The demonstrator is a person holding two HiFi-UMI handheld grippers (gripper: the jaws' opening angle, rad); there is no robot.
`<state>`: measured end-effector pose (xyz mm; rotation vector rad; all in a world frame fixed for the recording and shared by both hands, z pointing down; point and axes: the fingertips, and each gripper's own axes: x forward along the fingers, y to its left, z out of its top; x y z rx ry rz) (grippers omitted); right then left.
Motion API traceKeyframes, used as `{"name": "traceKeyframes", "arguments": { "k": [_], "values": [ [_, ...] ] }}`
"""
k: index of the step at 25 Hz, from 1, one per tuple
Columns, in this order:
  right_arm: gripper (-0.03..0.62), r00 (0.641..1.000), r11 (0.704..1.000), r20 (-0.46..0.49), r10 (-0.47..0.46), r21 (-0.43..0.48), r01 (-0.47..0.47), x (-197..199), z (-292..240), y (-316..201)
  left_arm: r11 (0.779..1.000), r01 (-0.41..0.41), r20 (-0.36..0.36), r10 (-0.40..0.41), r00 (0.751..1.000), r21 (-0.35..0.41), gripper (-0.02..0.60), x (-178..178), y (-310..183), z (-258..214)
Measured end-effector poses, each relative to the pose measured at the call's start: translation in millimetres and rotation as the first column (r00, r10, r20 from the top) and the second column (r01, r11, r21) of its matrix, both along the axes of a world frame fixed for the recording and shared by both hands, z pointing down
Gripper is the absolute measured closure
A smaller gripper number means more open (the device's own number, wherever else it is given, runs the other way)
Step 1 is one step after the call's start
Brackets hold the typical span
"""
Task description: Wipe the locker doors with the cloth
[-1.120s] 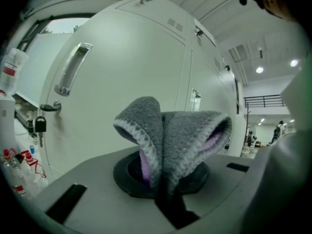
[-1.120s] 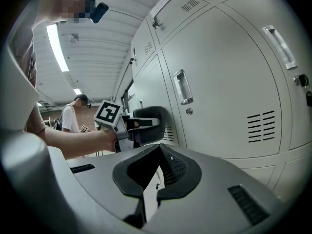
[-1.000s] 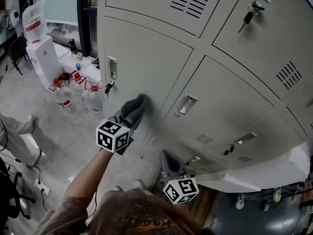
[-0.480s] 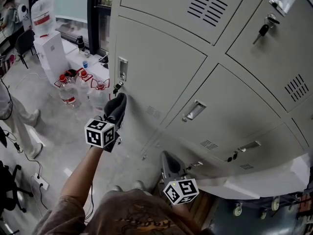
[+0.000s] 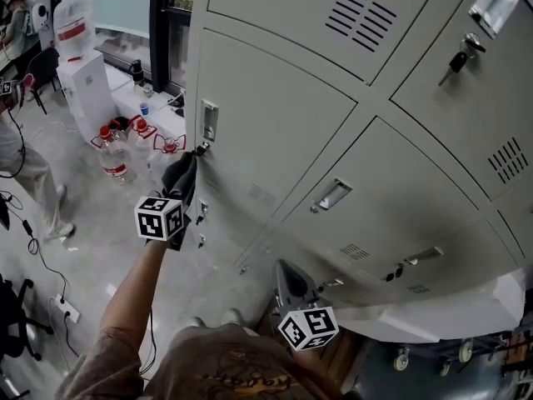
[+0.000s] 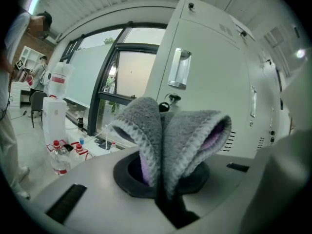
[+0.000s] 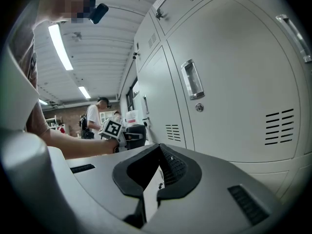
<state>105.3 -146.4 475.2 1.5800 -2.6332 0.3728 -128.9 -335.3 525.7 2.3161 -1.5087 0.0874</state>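
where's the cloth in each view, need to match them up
Head view: cloth left of centre, in the left gripper, by the end locker's edge.
Left gripper view: cloth dead centre, clamped between the jaws.
Right gripper view: small dark bunch left of centre, probably it.
Shared landmark: end door's recessed handle.

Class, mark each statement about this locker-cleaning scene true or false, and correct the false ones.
1. The left gripper is shut on a grey cloth. True.
2. The right gripper holds a bottle. False: its jaws are together on nothing.
3. Bottles stand on the floor. True.
4. The locker doors hang open. False: all in view are closed.
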Motion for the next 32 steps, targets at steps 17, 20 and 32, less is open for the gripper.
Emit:
{"name": "traceKeyframes", "arguments": {
  "k": [17, 20, 32],
  "values": [
    [0.595, 0.999, 0.999, -0.013, 0.034, -0.009, -0.034, 12.0, 0.8, -3.2, 0.999, -0.045, -0.01, 0.045, 0.999, 0.008, 0.543, 28.5, -24.4, -1.2],
    [0.595, 0.999, 0.999, -0.011, 0.046, -0.01, -0.046, 15.3, 0.3, -2.2, 0.998, -0.057, -0.009, 0.057, 0.998, 0.015, 0.542, 37.2, -26.5, -4.4],
    [0.595, 0.999, 0.999, -0.008, 0.049, -0.02, -0.05, 14.1, 4.2, 3.6, 0.995, -0.098, -0.048, 0.099, 0.994, 0.026, 0.542, 66.0, -17.4, -18.4]
  ]
}}
